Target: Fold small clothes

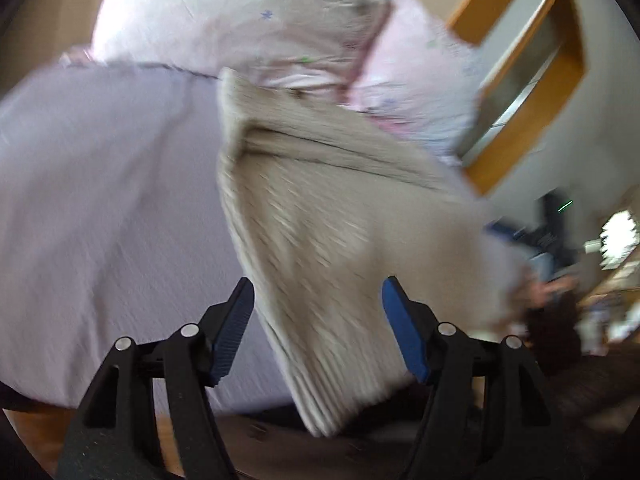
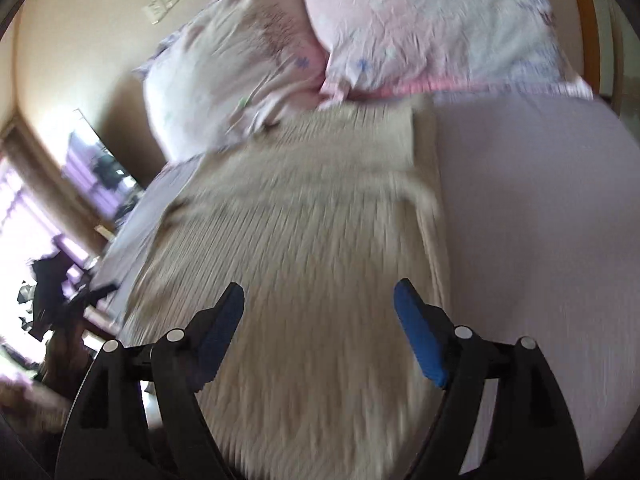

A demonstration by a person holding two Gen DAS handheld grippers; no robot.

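A beige ribbed knit garment (image 1: pixel 328 232) lies on a pale lilac bed sheet (image 1: pixel 100 200); its near end hangs over the bed's front edge. My left gripper (image 1: pixel 318 300) is open, its blue pads either side of the garment's near part, above it. In the right wrist view the same garment (image 2: pixel 304 240) stretches away toward the pillows, with a folded flap (image 2: pixel 360 140) at its far end. My right gripper (image 2: pixel 320 304) is open and empty above the garment's near end. Both views are motion-blurred.
Two pink floral pillows (image 2: pixel 420 28) (image 2: pixel 224 76) lie at the head of the bed. A wooden-framed door (image 1: pixel 532 80) stands to the right in the left view. A window and dark furniture (image 2: pixel 96 168) are at the left in the right view.
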